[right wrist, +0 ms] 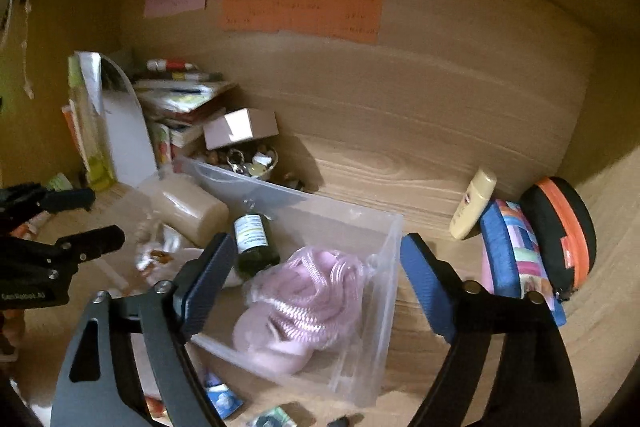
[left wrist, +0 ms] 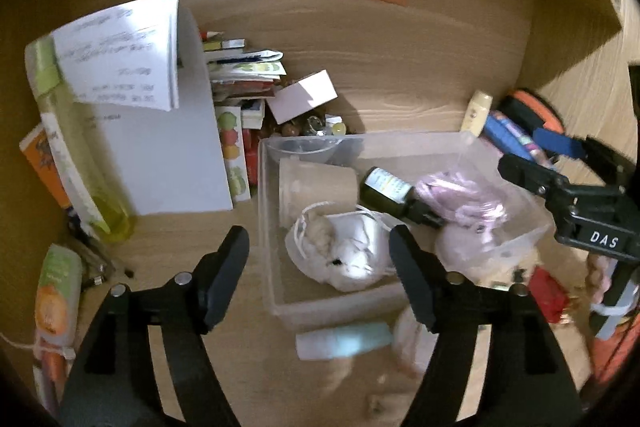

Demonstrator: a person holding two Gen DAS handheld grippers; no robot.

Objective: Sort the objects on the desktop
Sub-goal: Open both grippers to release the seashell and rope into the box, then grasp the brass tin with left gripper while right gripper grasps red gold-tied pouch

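A clear plastic bin [left wrist: 516,247] [right wrist: 380,311] sits on the wooden desk. Inside lie a white drawstring pouch [left wrist: 352,251], a beige cup [left wrist: 316,187] [right wrist: 192,211] on its side, a dark glass bottle [left wrist: 394,193] [right wrist: 256,241] and a pink cord bundle [left wrist: 460,201] [right wrist: 308,295]. My left gripper [left wrist: 320,271] hovers open above the pouch, nothing between its fingers. My right gripper [right wrist: 316,287] hangs open above the pink cord, not touching it; it also shows at the right in the left wrist view [left wrist: 560,167].
A green bottle [left wrist: 80,155], white papers [left wrist: 160,131] and stacked books [left wrist: 244,75] crowd the back left. A cream tube [right wrist: 472,205], a blue pouch [right wrist: 516,259] and an orange-black case [right wrist: 564,235] lean at the right wall. Small items [left wrist: 344,345] lie before the bin.
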